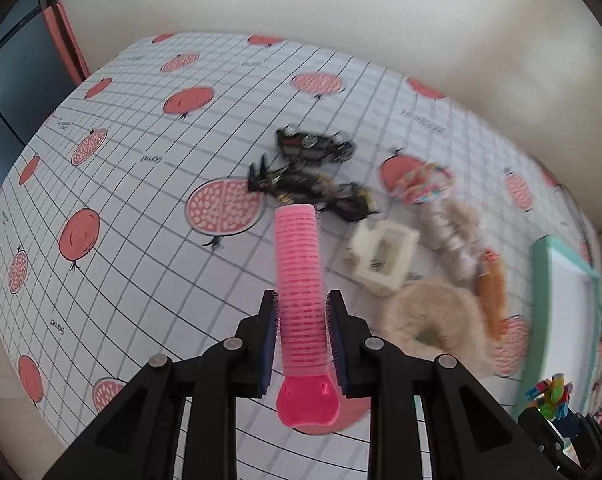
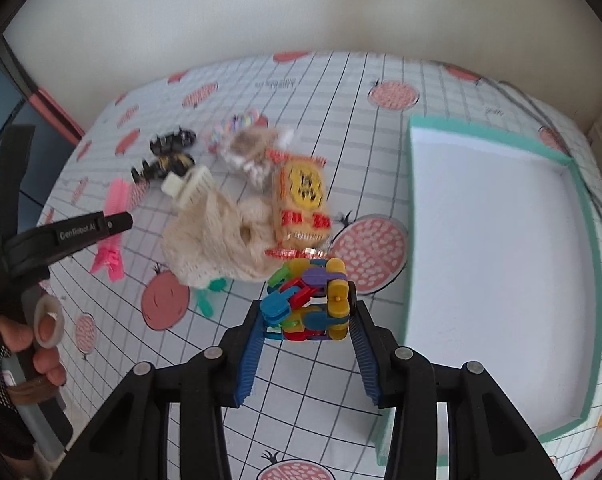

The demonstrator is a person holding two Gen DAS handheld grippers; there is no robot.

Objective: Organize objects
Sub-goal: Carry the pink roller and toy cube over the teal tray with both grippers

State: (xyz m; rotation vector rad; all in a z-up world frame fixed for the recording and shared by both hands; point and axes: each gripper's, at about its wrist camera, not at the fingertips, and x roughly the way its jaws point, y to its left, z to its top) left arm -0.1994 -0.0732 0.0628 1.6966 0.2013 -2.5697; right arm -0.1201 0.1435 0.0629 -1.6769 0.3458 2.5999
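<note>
Your left tongs [image 1: 303, 320] pinch the pink hair roller [image 1: 301, 276] above the tabletop [image 1: 141, 280]; your right tongs [image 2: 307, 316] pinch the colourful block toy [image 2: 309, 300] just beside the teal tray [image 2: 581, 220]. The tray is empty, so I think sorting has hardly begun. Farther away, the fluffy scrunchie [image 2: 217, 236], snack packet [image 2: 303, 204], cream claw clip [image 2: 189, 186] and black hair clips [image 2: 167, 158] wait in a crowded pile.

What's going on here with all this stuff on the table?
A person is sorting small items with two handheld grippers. The left gripper is shut on a pink hair roller, lifted over the tablecloth. The right gripper holds a bundle of colourful clips beside the empty teal box. Hair claws, scrunchies and a snack pack lie in a pile.
</note>
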